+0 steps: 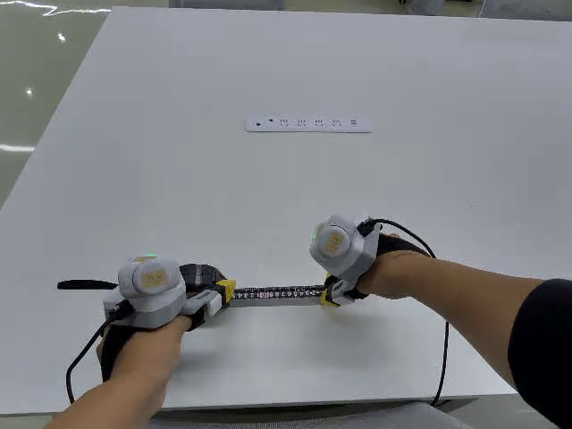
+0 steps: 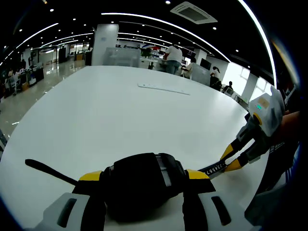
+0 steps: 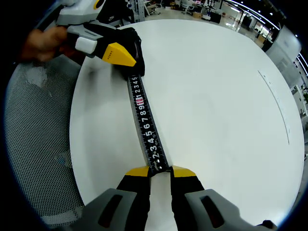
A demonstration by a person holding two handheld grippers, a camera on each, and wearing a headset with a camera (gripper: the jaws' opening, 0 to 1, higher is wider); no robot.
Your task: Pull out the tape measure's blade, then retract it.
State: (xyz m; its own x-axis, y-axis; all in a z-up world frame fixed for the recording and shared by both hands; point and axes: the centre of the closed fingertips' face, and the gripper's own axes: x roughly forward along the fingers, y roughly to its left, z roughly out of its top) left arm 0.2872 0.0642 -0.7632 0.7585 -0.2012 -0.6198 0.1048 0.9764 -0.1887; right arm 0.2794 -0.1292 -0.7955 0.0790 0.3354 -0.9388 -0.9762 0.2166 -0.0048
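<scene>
**A:** Where are we sitting on this one? In the lower middle of the head view we're pinning the tape measure's case [image 1: 201, 275] with the left gripper [image 2: 144, 175]. Its jaws are squeezed in on both sides of the black body, which is resting on the white table [image 1: 357, 71].

**B:** Yep, and the right gripper [image 3: 160, 171] is pinching the tip of the blade [image 3: 146, 125], with its yellow tips closed onto it at the bottom of the right gripper view. A short run of blade is showing between the two, lying flat near the table's front edge.

**A:** We're guessing this is the pull-out, but it could just as easily be the feed back in. Can't tell from this.

**B:** Either way, we're wanting to be moving the right gripper straight along the blade's line, low to the table and not twisting, or it's kinking. And we're holding the case dead steady so it isn't skidding.

**A:** Also, we're not letting go of the tip on the return. We're walking it back gently, otherwise it's whipping in.
</scene>
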